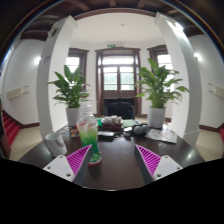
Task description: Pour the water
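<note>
Bottle (pixel 89 133) (label unreadable) on table (pixel 115 168) beyond left finger; hand-held gripper (pixel 108 161) spread wide, empty.

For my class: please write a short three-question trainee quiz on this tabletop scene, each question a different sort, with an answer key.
1. True or false: the gripper is shut on the green bottle.
2. How many potted plants stand beyond the table? A) one B) two C) four
3. Fill in: the clear cup stands beside the ____ finger.

Key
1. False; the fingers are open and hold nothing, and the bottle stands ahead, near the left finger.
2. B, the left plant and the right plant.
3. left
</note>
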Demonstrator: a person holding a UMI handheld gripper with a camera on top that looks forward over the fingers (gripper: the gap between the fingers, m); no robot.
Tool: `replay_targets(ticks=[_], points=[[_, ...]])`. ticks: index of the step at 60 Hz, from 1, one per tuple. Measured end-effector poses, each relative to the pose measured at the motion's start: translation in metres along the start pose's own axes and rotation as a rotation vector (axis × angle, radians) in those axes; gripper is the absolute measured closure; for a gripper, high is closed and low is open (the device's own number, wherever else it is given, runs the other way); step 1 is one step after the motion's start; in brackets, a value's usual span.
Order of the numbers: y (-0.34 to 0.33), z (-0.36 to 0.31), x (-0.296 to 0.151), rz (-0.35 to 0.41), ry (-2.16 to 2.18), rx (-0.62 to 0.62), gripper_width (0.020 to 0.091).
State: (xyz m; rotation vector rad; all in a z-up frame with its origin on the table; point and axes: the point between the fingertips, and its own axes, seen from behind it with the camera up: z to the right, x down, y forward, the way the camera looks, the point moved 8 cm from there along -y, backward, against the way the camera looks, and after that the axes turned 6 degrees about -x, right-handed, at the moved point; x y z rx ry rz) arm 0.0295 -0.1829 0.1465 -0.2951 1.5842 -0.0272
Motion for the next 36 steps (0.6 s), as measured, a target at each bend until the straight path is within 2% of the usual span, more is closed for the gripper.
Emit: replay_targets(ticks=[11,36], points=[[-0.050,0.046,-0.017,0.022,0.022,0.132,0.0247],[-0.079,0.074,-0.031,0.054,0.037,0.184,0.0250]])
